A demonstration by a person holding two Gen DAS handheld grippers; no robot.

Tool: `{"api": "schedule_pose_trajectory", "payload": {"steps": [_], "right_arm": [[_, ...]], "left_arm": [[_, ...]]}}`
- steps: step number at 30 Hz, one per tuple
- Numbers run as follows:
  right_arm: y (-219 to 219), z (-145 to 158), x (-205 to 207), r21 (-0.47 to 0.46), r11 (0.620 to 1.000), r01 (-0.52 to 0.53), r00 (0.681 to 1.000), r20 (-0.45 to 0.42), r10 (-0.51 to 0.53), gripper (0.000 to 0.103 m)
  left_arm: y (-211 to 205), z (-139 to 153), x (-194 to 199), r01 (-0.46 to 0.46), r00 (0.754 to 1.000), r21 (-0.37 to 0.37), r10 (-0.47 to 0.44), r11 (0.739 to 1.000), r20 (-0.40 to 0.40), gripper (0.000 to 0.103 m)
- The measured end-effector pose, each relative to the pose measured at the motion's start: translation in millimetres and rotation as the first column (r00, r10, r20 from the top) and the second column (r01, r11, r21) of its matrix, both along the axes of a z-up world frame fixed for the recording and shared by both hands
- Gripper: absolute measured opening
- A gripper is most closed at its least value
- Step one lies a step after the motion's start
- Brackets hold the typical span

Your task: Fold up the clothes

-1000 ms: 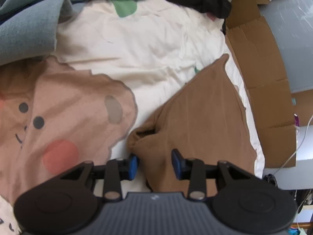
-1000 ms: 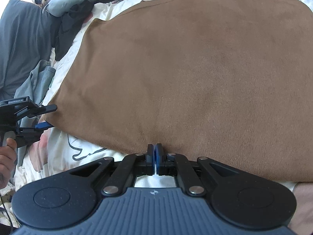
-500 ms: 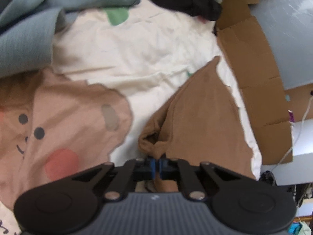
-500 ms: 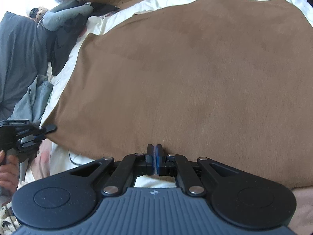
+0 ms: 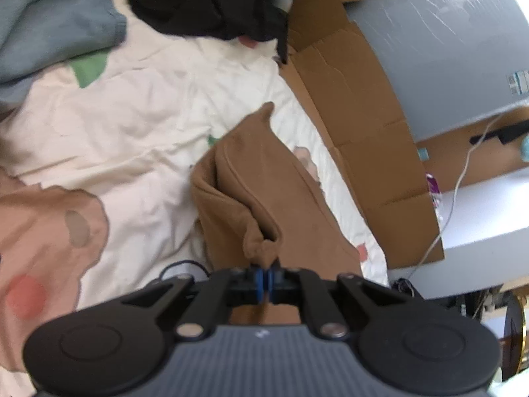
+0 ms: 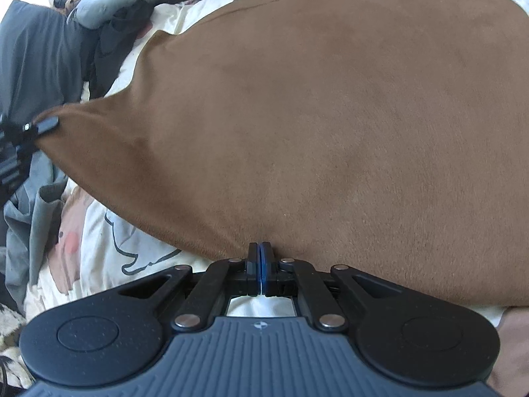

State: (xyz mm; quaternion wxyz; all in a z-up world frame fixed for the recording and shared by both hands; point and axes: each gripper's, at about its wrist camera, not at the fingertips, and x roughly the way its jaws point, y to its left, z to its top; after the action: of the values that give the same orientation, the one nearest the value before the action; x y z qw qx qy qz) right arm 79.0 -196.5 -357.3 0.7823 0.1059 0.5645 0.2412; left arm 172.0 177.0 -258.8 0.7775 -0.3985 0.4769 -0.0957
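Note:
A brown garment (image 6: 330, 132) lies spread on a cream cartoon-print bedsheet (image 5: 148, 125). My left gripper (image 5: 265, 279) is shut on a bunched corner of the brown garment (image 5: 264, 198) and lifts it off the sheet. In the right wrist view that left gripper (image 6: 39, 127) shows at the far left, pulling the corner into a point. My right gripper (image 6: 260, 264) is shut on the garment's near edge.
Black clothes (image 5: 205, 3) and a blue-grey garment (image 5: 49, 23) lie at the head of the bed. Flattened cardboard (image 5: 363, 125) lines the bed's right side beside a grey surface (image 5: 446, 43). Grey clothes (image 6: 39, 56) pile at the left in the right wrist view.
My left gripper closed on the brown garment's corner and lifted it up off the sheet. My right gripper stayed shut on the near edge.

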Motion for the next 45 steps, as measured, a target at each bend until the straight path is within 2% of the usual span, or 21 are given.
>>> {"api": "schedule_pose_trajectory", "payload": {"steps": [5,8,9,10,11,12,17,25,30,35,39,43,45], "right_arm": [[5,21,-4,-0.017,0.999,-0.036,0.997,0.065,0.037,0.002],[20,37,0,-0.03,0.995,-0.09,0.989,0.119,0.093,0.005],[27,44,2,-0.032,0.993,-0.116,0.983,0.142,0.12,0.012],[36,51,4,-0.036,0.989,-0.145,0.974,0.17,0.149,0.025],[45,58,6,-0.039,0.984,-0.172,0.964,0.199,0.177,0.033],[56,66,6,-0.042,0.978,-0.204,0.95,0.233,0.208,0.045],[103,96,10,-0.062,0.935,-0.35,0.871,0.346,0.349,0.046],[153,105,1,-0.169,0.853,-0.494,0.758,0.397,0.518,0.046],[186,102,-8,-0.245,0.818,-0.52,0.703,0.42,0.573,0.046],[209,99,-19,-0.386,0.789,-0.479,0.631,0.473,0.615,0.046],[213,98,-18,-0.388,0.795,-0.466,0.639,0.474,0.606,0.046],[221,95,-18,-0.434,0.783,-0.445,0.62,0.481,0.62,0.046],[224,95,-18,-0.447,0.779,-0.439,0.613,0.485,0.623,0.045]], "left_arm": [[2,-3,0,0.007,1.0,-0.023,-0.007,1.0,-0.009,0.003],[8,-9,-2,-0.016,1.0,-0.043,0.015,0.999,-0.028,0.003],[10,-10,-3,-0.02,0.999,-0.041,0.019,0.999,-0.032,0.003],[12,-10,-3,-0.021,0.999,-0.037,0.02,0.999,-0.036,0.003],[13,-10,-3,-0.02,0.999,-0.035,0.019,0.999,-0.038,0.003],[15,-10,-3,-0.02,0.999,-0.032,0.019,0.999,-0.04,0.003],[20,-14,-1,-0.027,0.998,-0.04,0.025,0.999,-0.055,0.003],[25,-21,-3,-0.038,0.997,-0.14,0.028,0.989,-0.071,0.003],[29,-25,-3,-0.06,0.995,-0.222,0.041,0.973,-0.086,0.003],[29,-26,-2,-0.061,0.995,-0.264,0.039,0.962,-0.087,0.003],[26,-25,0,-0.05,0.996,-0.278,0.028,0.959,-0.081,0.003],[25,-24,0,-0.05,0.996,-0.284,0.029,0.958,-0.079,0.003],[33,-28,1,-0.007,0.997,-0.27,-0.014,0.963,-0.078,0.003]]}}
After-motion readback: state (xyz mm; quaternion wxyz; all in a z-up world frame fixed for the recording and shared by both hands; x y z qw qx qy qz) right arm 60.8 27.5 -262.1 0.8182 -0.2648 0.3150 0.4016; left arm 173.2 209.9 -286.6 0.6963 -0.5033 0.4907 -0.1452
